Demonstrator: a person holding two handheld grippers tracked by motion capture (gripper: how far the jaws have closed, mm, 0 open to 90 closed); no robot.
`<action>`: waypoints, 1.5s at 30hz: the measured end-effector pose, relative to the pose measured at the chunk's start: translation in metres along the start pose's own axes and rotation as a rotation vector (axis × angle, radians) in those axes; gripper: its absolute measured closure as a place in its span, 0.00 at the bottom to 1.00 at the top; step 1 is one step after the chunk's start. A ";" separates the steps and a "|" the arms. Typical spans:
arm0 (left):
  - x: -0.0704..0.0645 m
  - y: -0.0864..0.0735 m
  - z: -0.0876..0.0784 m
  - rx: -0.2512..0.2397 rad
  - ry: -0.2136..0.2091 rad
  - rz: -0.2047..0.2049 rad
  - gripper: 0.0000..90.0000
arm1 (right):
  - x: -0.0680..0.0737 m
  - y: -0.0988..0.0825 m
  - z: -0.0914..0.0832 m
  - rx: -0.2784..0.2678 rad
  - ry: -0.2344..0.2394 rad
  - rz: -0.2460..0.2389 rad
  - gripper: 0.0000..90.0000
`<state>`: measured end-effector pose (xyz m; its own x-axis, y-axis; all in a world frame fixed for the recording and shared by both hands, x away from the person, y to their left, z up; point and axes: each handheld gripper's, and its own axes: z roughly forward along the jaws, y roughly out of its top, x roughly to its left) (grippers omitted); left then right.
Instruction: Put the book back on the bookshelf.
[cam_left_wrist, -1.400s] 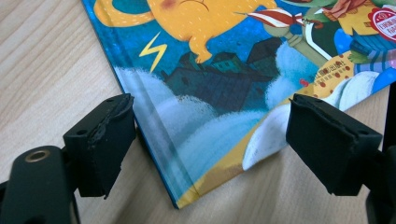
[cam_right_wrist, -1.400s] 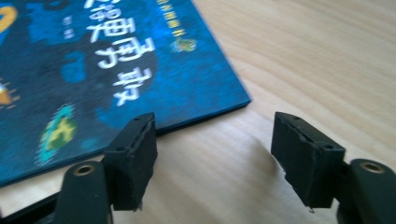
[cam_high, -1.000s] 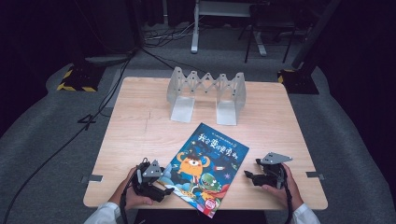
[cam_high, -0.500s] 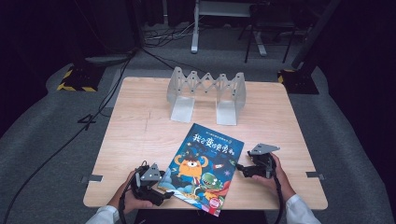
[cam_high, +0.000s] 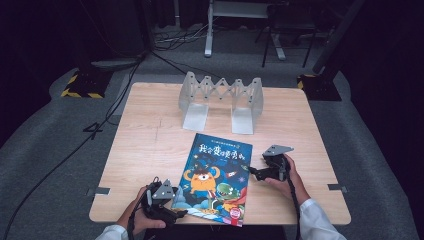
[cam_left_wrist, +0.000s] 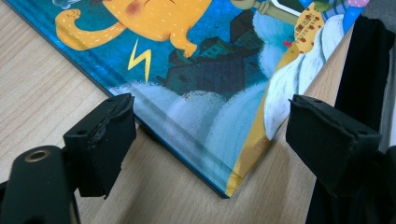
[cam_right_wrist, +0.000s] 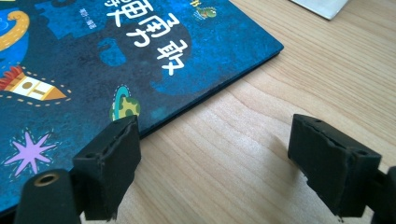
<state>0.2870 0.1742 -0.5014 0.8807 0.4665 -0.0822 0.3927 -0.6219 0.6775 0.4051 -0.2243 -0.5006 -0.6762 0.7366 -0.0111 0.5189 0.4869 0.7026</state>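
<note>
A picture book (cam_high: 216, 177) with a dark blue cover and an orange monster lies flat on the table's near half. My left gripper (cam_high: 178, 213) sits at its near left corner. In the left gripper view the jaws stand open around that corner (cam_left_wrist: 224, 177), and the right pad (cam_left_wrist: 327, 140) is clear of it. My right gripper (cam_high: 251, 170) is at the book's right edge. Its jaws have just been opening. In the right gripper view the left pad (cam_right_wrist: 109, 163) is at the cover's edge (cam_right_wrist: 205, 100), with bare wood between the pads.
A grey zigzag folding rack (cam_high: 222, 97) stands at the back of the wooden table (cam_high: 145, 150). The table's near edge lies just under both hands. A black cable (cam_high: 60, 160) runs across the dark floor at left.
My right gripper has moved left and a little farther away, up to the book's right edge. The book has turned slightly, its far end swinging left. The left gripper has stayed put.
</note>
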 end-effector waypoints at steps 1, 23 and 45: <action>-0.001 0.001 0.000 0.003 0.002 0.005 0.19 | 0.003 -0.002 -0.003 0.007 0.005 -0.005 0.20; -0.020 0.022 0.024 0.001 0.014 0.057 0.21 | 0.018 -0.033 -0.033 0.006 0.059 -0.059 0.17; 0.012 0.002 0.005 -0.020 0.105 -0.020 0.20 | 0.044 -0.065 -0.080 0.117 0.170 -0.195 0.28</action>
<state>0.2997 0.1759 -0.5045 0.8394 0.5432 -0.0196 0.4041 -0.5995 0.6909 0.2998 -0.2608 -0.4899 -0.8418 0.5396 -0.0114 0.4210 0.6697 0.6117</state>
